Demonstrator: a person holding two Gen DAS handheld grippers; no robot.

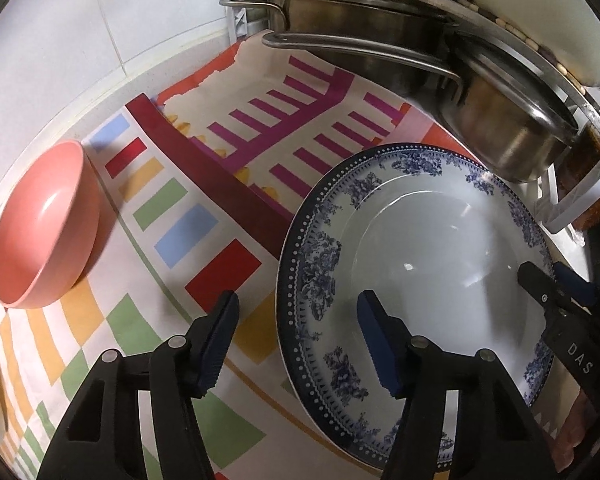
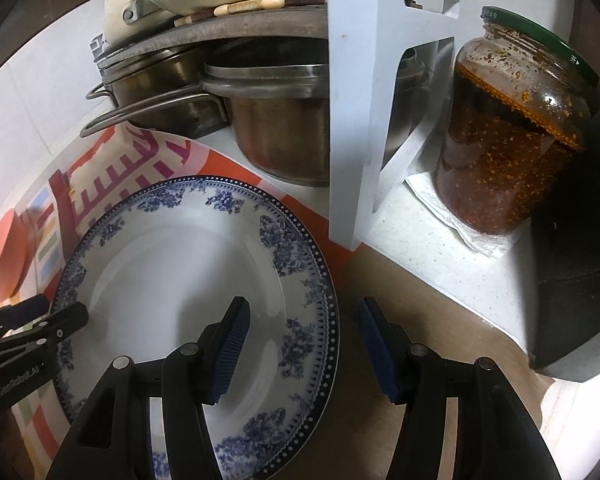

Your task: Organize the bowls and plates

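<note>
Plates and bowls lie on a bright striped cloth (image 1: pixel 172 216) spread over the counter. Farthest left sits a pink bowl (image 1: pixel 46 224), upright and empty, well apart from the rest. To its right the left gripper (image 1: pixel 298 344) hangs with its jaws about half open, straddling the left rim of a blue-and-white floral plate (image 1: pixel 416 264): one pad over the cloth, the other over the plate's inside, neither pressing on it as far as can be seen. The plate lies flat, partly on the cloth. At its opposite rim the right gripper (image 2: pixel 304 350) is likewise half open, one pad above the plate, the other outside the rim, with no grip visible. Behind the plate stand steel pots (image 2: pixel 272 120) under a white rack (image 2: pixel 356 120), and farthest right a jar (image 2: pixel 512 128) of reddish paste.
</note>
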